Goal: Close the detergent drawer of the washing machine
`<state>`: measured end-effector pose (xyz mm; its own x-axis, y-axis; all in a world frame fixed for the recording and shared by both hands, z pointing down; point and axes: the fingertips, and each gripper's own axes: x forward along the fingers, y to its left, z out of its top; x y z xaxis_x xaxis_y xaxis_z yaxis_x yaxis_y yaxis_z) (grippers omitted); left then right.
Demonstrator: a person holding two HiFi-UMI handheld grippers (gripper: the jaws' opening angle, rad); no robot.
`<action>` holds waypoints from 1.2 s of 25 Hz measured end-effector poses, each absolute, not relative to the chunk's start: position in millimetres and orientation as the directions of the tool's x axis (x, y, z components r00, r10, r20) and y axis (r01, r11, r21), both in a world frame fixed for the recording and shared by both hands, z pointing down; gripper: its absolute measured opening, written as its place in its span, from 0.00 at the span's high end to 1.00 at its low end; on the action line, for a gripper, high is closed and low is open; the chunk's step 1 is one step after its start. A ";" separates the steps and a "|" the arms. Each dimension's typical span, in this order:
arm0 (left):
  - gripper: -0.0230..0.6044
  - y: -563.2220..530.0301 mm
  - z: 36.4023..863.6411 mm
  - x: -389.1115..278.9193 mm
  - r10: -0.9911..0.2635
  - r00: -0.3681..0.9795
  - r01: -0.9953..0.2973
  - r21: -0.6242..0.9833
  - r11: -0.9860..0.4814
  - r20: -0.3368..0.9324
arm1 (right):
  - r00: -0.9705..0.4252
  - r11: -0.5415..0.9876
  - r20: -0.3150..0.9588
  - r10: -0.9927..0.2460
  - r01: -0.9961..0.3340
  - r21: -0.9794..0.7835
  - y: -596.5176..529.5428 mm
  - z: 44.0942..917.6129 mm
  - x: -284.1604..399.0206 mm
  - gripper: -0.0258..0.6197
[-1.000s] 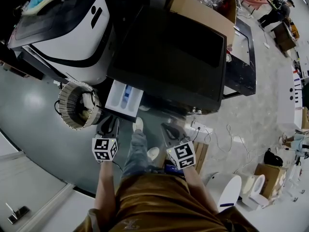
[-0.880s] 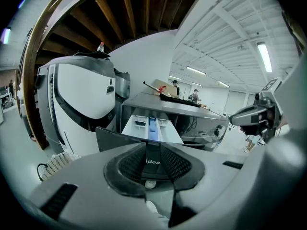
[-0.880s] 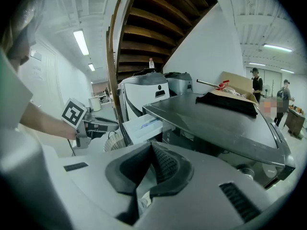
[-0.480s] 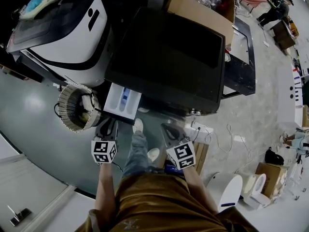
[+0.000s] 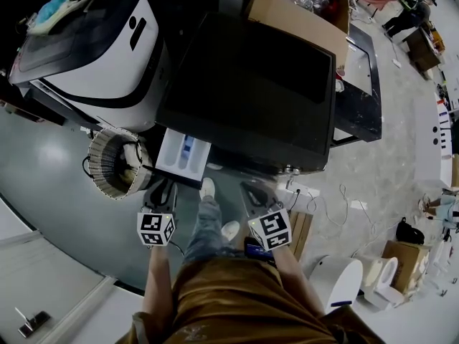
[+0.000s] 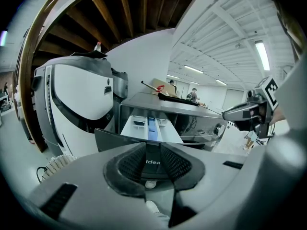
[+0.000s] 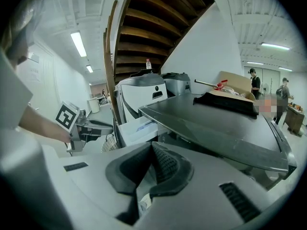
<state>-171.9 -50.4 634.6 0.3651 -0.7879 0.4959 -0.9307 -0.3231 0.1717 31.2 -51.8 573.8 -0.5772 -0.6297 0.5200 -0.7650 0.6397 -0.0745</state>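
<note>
Jutting out unclosed, the detergent drawer (image 5: 183, 153) is waiting at 12 o'clock of the slightly parted left gripper (image 5: 165, 183) — right gripper (image 5: 249, 188) closed, empty.

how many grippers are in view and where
2. The left gripper sits right before the open detergent drawer; the right gripper is beside it, facing the washing machine. None seem hidden.

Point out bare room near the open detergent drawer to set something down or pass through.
Free: the washing machine top, bare forward of the cardboard box, and the grey floor left of the coiled hose. Crowded: left of the detergent drawer, hemmed by that hose and the white machine; the left gripper sits at its front.
</note>
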 end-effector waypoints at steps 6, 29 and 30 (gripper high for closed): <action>0.81 -62.6 633.9 -168.2 -0.789 0.369 -0.929 0.175 -0.325 0.492 | -0.582 0.644 0.523 -0.623 -0.761 -0.080 -57.4 576.4 27.3 0.94; 0.81 -98.9 632.0 -159.5 -0.790 0.373 -0.928 0.179 -0.327 0.487 | -0.576 0.647 0.529 -0.623 -0.760 -0.066 -80.4 574.5 33.5 0.94; 0.81 -100.9 631.7 -159.0 -0.789 0.374 -0.928 0.182 -0.326 0.487 | -0.575 0.645 0.530 -0.623 -0.761 -0.068 -82.0 574.6 34.2 0.94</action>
<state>-159.0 -100.9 631.7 0.3735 -0.7894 0.4872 -0.9275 -0.3262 0.1825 34.2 -82.0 574.6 -0.5755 -0.6229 0.5300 -0.7609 0.6454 -0.0676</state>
